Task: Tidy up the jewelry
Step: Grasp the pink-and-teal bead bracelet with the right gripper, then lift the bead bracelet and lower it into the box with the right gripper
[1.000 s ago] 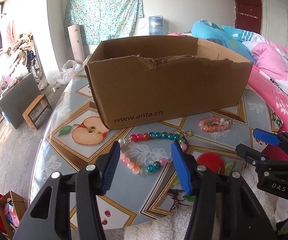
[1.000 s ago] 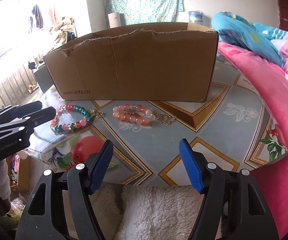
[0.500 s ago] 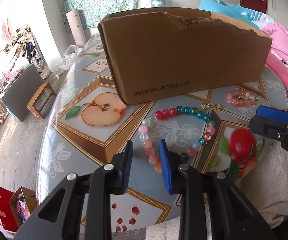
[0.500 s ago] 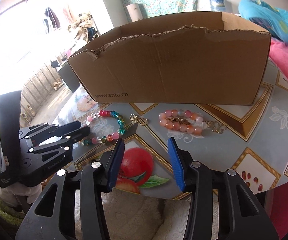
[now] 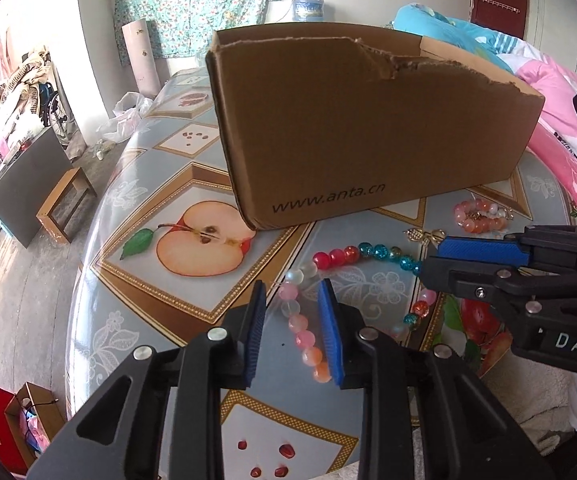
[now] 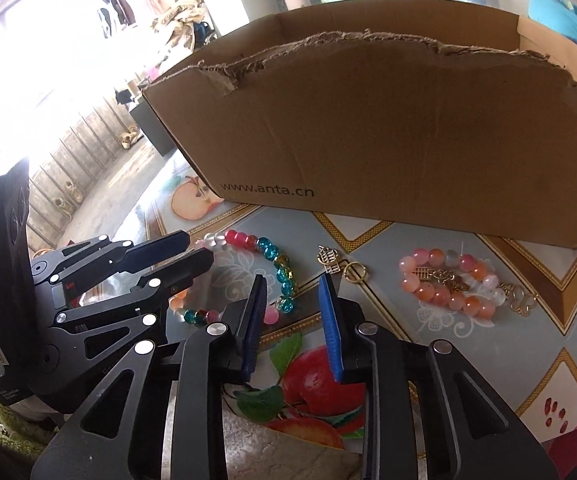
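Beyond both tongs, a torn-rimmed cardboard box (image 5: 368, 128) printed with a web address, standing on the bench (image 5: 136, 208) with its fruit-patterned cover; a pink bed (image 5: 560, 120) off to the right of the box.

Between the box and the tongs, flat on the bench, a multicoloured bead bracelet (image 5: 352, 252) of red, teal, clear and pink beads with a gold charm at its far right end. Further right, close to the foot of the box and apart from the first, a pink-orange bead bracelet (image 6: 444, 284) with gold charms lying on and beside it.

Left tongs (image 5: 293, 332) pointing steeply down over the near-left arc of the multicoloured bracelet: pink and orange beads lined up in the gap, nearer the right blue pad, with bare bench on the other side. Narrow gap, closed in within the last second and then halted; pads not clearly pressing the beads, so no grip confirmed.

Right tongs (image 6: 294, 320) reaching in from the right toward the same bracelet's far side, near its teal beads; a pink bead just outside the left pad, only bench and the printed red apple between the pads. Jaws just closing, now narrow, holding nothing. Gold charm and ring just ahead of the right pad's tip.
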A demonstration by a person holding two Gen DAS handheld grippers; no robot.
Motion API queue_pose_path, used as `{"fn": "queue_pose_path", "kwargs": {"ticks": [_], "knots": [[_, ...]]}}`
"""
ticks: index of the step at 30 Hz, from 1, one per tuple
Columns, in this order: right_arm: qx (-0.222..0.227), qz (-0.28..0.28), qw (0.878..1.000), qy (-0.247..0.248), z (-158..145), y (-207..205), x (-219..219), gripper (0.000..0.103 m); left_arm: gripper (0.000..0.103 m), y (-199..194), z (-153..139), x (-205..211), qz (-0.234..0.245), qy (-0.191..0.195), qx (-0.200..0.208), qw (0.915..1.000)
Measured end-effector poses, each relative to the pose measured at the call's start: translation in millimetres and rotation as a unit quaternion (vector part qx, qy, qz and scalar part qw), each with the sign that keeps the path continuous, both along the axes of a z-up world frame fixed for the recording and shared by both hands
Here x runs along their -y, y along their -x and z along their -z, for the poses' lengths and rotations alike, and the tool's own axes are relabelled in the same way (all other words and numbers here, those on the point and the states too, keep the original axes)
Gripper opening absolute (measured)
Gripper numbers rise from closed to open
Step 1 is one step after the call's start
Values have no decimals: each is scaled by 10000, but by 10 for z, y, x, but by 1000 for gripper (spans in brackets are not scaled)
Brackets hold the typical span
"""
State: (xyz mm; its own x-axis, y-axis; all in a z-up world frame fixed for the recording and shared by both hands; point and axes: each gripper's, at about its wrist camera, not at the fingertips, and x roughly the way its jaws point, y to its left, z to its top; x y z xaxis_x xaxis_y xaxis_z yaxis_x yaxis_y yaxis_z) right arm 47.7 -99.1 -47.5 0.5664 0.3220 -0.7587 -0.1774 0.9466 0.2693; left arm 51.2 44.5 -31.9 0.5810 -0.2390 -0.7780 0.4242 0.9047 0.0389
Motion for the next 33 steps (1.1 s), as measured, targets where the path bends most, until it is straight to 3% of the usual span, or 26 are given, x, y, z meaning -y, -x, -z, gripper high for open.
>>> {"fn": "queue_pose_path", "kwargs": {"ticks": [6, 11, 15, 19, 27, 33], "knots": [[-10, -39, 9997, 261, 2, -43, -99, 21, 25, -46, 5, 29, 77, -90, 96, 9999], [-73, -3, 9994, 351, 3, -85, -128, 15, 10, -17, 8, 109, 238, -261, 214, 9991], [-57, -93, 9987, 505, -7, -95, -159, 8, 9, 19, 20, 151, 233, -419, 389, 9981], [-85, -77, 9997, 214, -6, -65, -77, 7, 9, 80, -60, 105, 177, -172, 366, 9990], [597, -151, 9980, -164, -492, 248, 98, 7, 9, 361, -719, -33, 170, 697, 785, 9943], [1519, -299, 9879, -50, -1166, 298, 168, 7, 9, 365, -1496, 18, 560, 1186, 1607, 9783]]}}
